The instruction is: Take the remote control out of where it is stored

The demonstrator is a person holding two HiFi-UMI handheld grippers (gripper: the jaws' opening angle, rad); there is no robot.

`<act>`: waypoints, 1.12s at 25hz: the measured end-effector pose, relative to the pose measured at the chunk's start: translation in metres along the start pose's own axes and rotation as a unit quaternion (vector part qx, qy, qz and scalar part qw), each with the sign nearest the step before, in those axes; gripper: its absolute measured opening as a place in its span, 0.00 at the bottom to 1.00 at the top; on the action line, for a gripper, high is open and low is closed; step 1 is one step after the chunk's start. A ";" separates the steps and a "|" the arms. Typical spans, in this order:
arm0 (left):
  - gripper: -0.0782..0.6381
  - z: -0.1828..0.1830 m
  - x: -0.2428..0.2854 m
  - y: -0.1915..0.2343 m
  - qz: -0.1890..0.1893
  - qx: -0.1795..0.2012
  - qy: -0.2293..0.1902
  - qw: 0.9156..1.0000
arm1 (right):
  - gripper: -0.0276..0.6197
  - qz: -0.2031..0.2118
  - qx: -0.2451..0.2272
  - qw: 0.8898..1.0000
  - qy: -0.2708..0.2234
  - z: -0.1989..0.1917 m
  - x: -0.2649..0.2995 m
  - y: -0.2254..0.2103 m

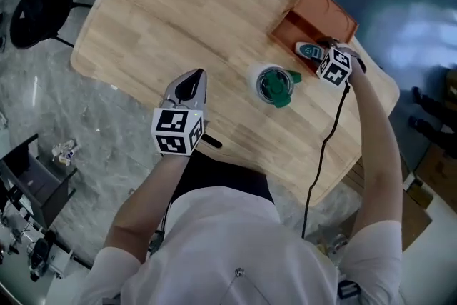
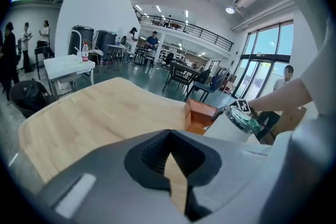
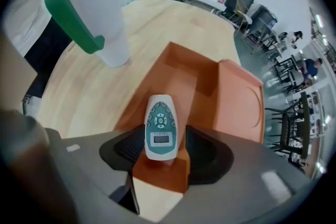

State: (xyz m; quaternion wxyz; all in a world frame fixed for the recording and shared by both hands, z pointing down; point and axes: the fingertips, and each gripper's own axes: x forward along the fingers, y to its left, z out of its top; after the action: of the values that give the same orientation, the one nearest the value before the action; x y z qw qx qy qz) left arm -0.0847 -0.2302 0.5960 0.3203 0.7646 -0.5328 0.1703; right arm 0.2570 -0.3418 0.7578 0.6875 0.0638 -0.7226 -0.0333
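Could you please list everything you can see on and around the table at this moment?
Table: one, light wood, fills the middle of the head view.
Box: one, orange, open, toward the table's far right edge.
Remote control: one, white and teal, over the box's near end.
Jug: one, white with green lid and handle, on the table beside the box.
Cable: one, black, running from the right tongs past the table's edge.
Left tongs: one, grey, shut and empty, over the table's near side.
Right tongs: one, grey, shut on the remote control.
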 end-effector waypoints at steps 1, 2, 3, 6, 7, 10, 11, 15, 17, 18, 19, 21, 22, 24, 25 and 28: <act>0.11 -0.007 -0.001 0.005 0.005 -0.005 0.004 1.000 | 0.47 0.011 -0.011 1.000 0.009 -0.002 0.005 0.001; 0.11 -0.014 -0.003 0.010 0.009 -0.010 0.007 1.000 | 0.49 0.021 -0.020 0.999 0.017 -0.004 0.009 0.002; 0.11 -0.020 -0.004 0.015 0.013 -0.015 0.010 1.000 | 0.50 0.028 -0.027 0.999 0.024 -0.005 0.012 0.003; 0.11 -0.035 -0.005 0.027 0.024 -0.029 0.018 0.999 | 0.52 0.049 -0.044 0.997 0.045 -0.008 0.021 0.007; 0.11 -0.039 -0.005 0.029 0.026 -0.032 0.019 0.999 | 0.52 0.055 -0.049 0.996 0.051 -0.009 0.024 0.008; 0.11 -0.047 -0.003 0.031 0.027 -0.039 0.022 0.999 | 0.52 0.060 -0.059 0.994 0.067 -0.010 0.032 0.011; 0.11 -0.049 -0.003 0.031 0.027 -0.041 0.023 0.999 | 0.52 0.059 -0.063 0.994 0.072 -0.010 0.035 0.012; 0.11 -0.050 0.000 0.031 0.029 -0.037 0.022 0.999 | 0.51 0.061 -0.071 0.993 0.076 -0.007 0.041 0.013; 0.11 -0.050 0.001 0.030 0.030 -0.033 0.022 0.999 | 0.51 0.061 -0.068 0.993 0.077 -0.005 0.041 0.013; 0.11 -0.051 0.000 0.029 0.030 -0.033 0.024 0.999 | 0.51 0.060 -0.066 0.993 0.077 -0.004 0.042 0.014; 0.11 -0.052 0.000 0.027 0.030 -0.032 0.025 0.999 | 0.51 0.057 -0.064 0.993 0.077 -0.004 0.042 0.015; 0.11 -0.051 0.000 0.022 0.025 -0.025 0.026 0.999 | 0.52 0.053 -0.064 0.993 0.082 -0.003 0.044 0.017; 0.11 -0.050 0.000 0.019 0.022 -0.020 0.026 0.999 | 0.52 0.052 -0.067 0.993 0.086 -0.003 0.045 0.017; 0.11 -0.047 0.000 0.013 0.017 -0.013 0.025 0.999 | 0.52 0.054 -0.072 0.991 0.095 -0.003 0.045 0.017; 0.11 -0.046 -0.001 0.010 0.015 -0.011 0.025 1.000 | 0.52 0.055 -0.074 0.991 0.097 -0.003 0.045 0.016; 0.11 -0.047 -0.007 0.007 0.016 -0.008 0.027 0.999 | 0.51 0.050 -0.067 0.992 0.095 -0.004 0.044 0.016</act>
State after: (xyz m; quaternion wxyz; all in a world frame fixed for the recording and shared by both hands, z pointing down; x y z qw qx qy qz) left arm -0.0902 -0.1955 0.6292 0.3380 0.7487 -0.5373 0.1914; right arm 0.2580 -0.3316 0.8037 0.7565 -0.0164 -0.6525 -0.0409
